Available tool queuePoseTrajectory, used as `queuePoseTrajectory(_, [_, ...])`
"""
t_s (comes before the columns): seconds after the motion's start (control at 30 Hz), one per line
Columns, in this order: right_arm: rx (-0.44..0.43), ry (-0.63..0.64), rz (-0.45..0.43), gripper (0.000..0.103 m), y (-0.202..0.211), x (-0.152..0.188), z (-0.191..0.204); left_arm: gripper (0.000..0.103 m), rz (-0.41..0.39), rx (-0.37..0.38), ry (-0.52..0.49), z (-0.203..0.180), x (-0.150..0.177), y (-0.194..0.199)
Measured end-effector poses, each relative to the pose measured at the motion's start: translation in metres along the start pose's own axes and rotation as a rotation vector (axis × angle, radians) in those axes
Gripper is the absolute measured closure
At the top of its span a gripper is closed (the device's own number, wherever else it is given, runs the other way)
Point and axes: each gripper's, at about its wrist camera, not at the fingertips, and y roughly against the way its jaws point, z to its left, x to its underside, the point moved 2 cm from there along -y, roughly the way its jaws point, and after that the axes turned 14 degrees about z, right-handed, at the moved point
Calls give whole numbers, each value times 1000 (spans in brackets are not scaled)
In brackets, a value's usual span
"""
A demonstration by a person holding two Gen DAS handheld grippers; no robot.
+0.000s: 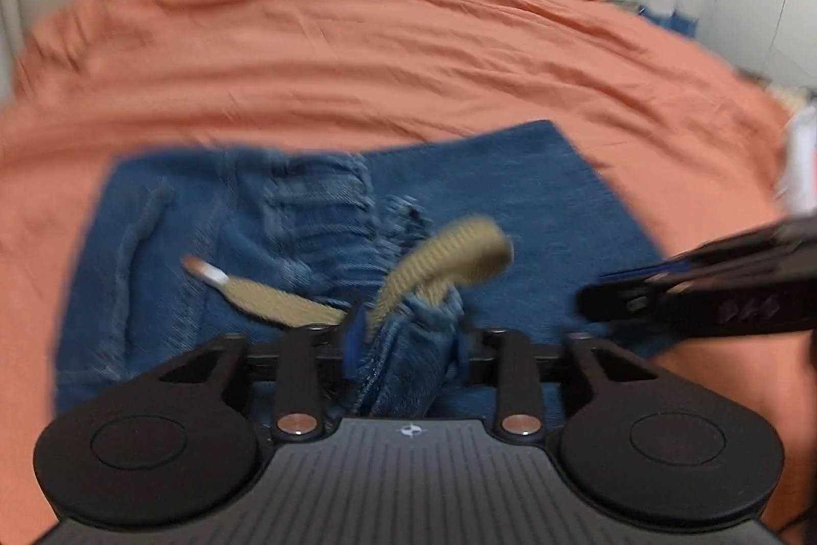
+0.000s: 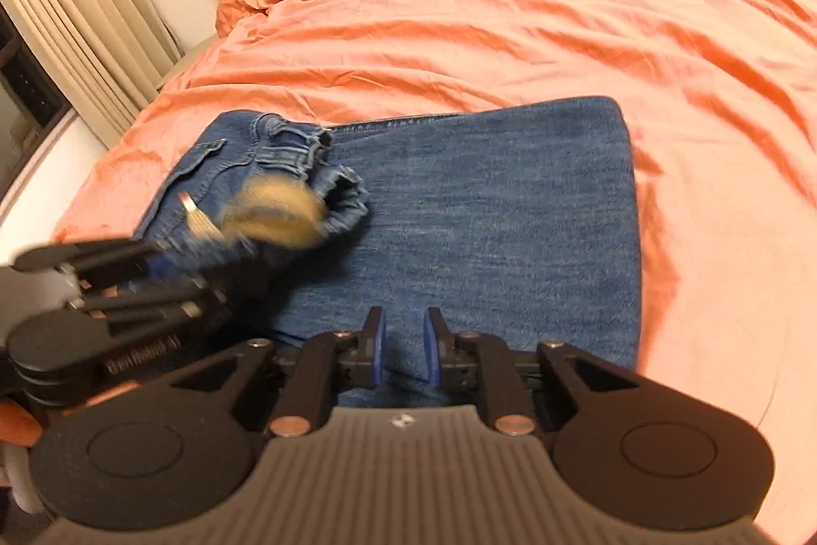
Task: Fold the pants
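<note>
The right gripper (image 2: pixel 403 353) is held slightly apart with nothing between its blue pads, just above the jeans (image 2: pixel 485 213), while the left gripper (image 1: pixel 406 340) has a bunch of denim between its fingers, though whether it is gripped or being let go cannot be told through the blur. The jeans are laid folded on the orange bedspread (image 2: pixel 510 8), with a tan woven belt (image 1: pixel 449 259) looped at the waistband. Denim is judged heavy, limp and non-slippery, best pinched at hems or waistband; no containers are seen.
</note>
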Motion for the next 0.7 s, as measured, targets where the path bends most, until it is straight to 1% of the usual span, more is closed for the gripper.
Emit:
queuePoseTrajectory(0.03, [-13, 1, 1, 82, 0, 1, 1, 48, 28, 64, 30, 7, -1, 2])
queuePoseTrajectory(0.07, [-24, 6, -1, 82, 0, 1, 1, 46, 53, 127, 56, 13, -4, 3])
queuePoseTrajectory(0.1, [-35, 12, -4, 81, 0, 1, 3, 45, 75, 187, 84, 20, -5, 4])
queuePoseTrajectory(0.13, [-44, 18, -8, 81, 1, 2, 4, 45, 83, 227, 107, 26, -6, 8])
queuePoseTrajectory(0.17, [-52, 20, -18, 81, 2, 2, 6, 45, 79, 247, 114, 33, -6, 14])
queuePoseTrajectory(0.2, [-59, 14, -32, 80, 3, 1, 7, 45, 65, 249, 111, 39, -8, 20])
queuePoseTrajectory(0.27, [-87, -6, -60, 77, 7, -1, 8, 44, 21, 220, 92, 53, -12, 36])
queuePoseTrajectory(0.3, [-112, -22, -72, 73, 7, -4, 8, 44, 0, 191, 83, 62, -13, 43])
queuePoseTrajectory(0.4, [-204, -78, -92, 66, 3, -16, 9, 44, -50, 76, 65, 88, -19, 54])
queuePoseTrajectory(0.43, [-230, -96, -90, 66, -2, -22, 9, 44, -58, 53, 65, 95, -21, 57])
queuePoseTrajectory(0.47, [-251, -116, -85, 65, -8, -28, 9, 44, -65, 40, 69, 104, -21, 60])
queuePoseTrajectory(0.57, [-298, -188, -57, 60, -32, -45, 9, 44, -87, 0, 95, 132, -21, 62])
queuePoseTrajectory(0.6, [-315, -213, -45, 60, -39, -51, 9, 44, -95, -12, 106, 140, -21, 61])
queuePoseTrajectory(0.7, [-345, -271, -8, 60, -62, -63, 9, 44, -108, -14, 153, 163, -20, 53])
